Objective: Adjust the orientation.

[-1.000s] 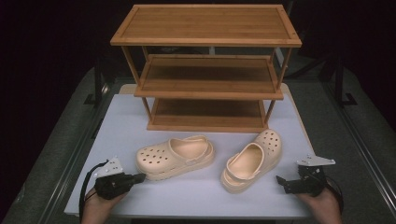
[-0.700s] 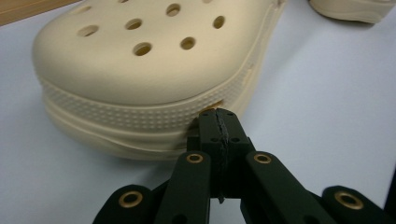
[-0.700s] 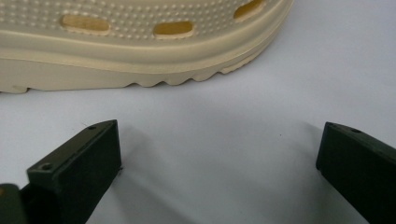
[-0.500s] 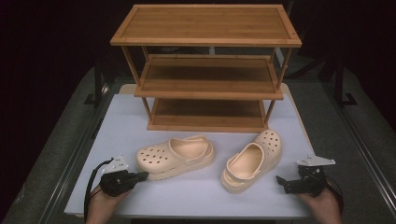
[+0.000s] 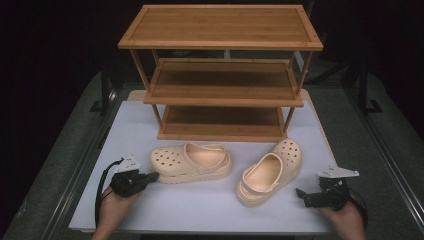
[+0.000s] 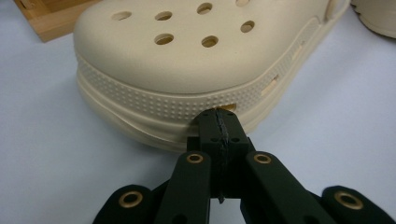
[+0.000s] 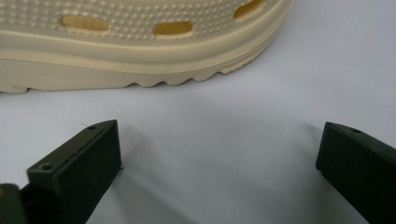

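Judging progress from the layout, I rate the work as barely begun: both cream clogs lie on the white table [image 5: 200, 210] in front of the wooden shoe rack [image 5: 220, 95], whose three shelves carry nothing, so I take every lift and placement to be still ahead. The left clog [image 5: 192, 162] lies on its sole, toe toward my left gripper [image 5: 150, 177]; the right clog [image 5: 270, 172] lies on its sole, toe angled away toward the rack. Left gripper: in the left gripper view the jaws are pressed together with nothing between them, and the closed tip [image 6: 219, 122] sits against the dotted sole band at the toe of the left clog [image 6: 187, 60], just ahead of the fingers; I read this as contact or near contact, not a grip. One corner of the rack base [image 6: 44, 21] lies beyond the toe, up and to the fingers' left. Right gripper [image 5: 302, 192]: in the right gripper view the fingers [image 7: 88, 154] are spread wide and hold nothing, with bare table between them. The side wall and treaded sole of the right clog [image 7: 140, 51] lie ahead of the fingertips, near but apart. Remaining, in my estimate: open the left jaws, take hold of each clog, and move both to a shelf.
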